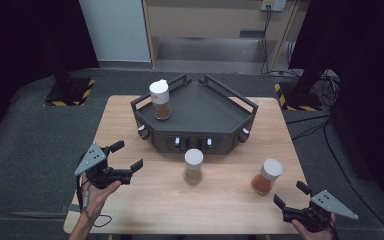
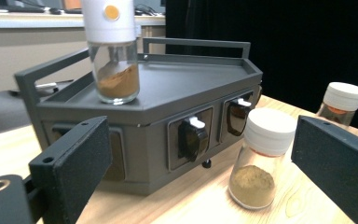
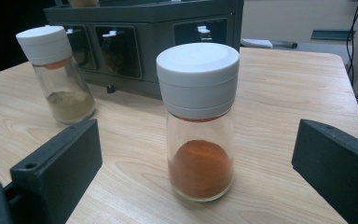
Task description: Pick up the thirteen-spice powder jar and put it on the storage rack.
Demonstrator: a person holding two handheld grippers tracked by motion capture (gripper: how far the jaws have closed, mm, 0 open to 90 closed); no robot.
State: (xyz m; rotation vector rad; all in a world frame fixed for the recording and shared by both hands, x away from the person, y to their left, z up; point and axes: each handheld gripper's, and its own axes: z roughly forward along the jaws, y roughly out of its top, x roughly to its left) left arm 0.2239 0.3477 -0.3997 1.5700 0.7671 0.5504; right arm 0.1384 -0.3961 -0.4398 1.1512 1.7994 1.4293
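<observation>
The middle jar [image 1: 193, 166] stands upright on the table [image 1: 130, 120], just in front of the dark rack [image 1: 200, 112]. It has a white cap and tan powder at the bottom. The left gripper [image 1: 125, 159] sits low at the near left, pointing toward this jar. Its jaws are wide apart and hold nothing, and the jar is a little way off from them. It looks like the hand is lining up so the jar can slip between the jaws.

The orange jar [image 1: 267, 176] stands to the right, apart from the middle one. The right gripper [image 1: 291, 196] waits just near it with jaws wide apart and empty, facing it so it looks ready to grab.

One jar [image 1: 160, 100] already stands on the rack's far left side. The rack has rails around it, likely so jars do not slide off. So the two jars on the table probably go up there too.
</observation>
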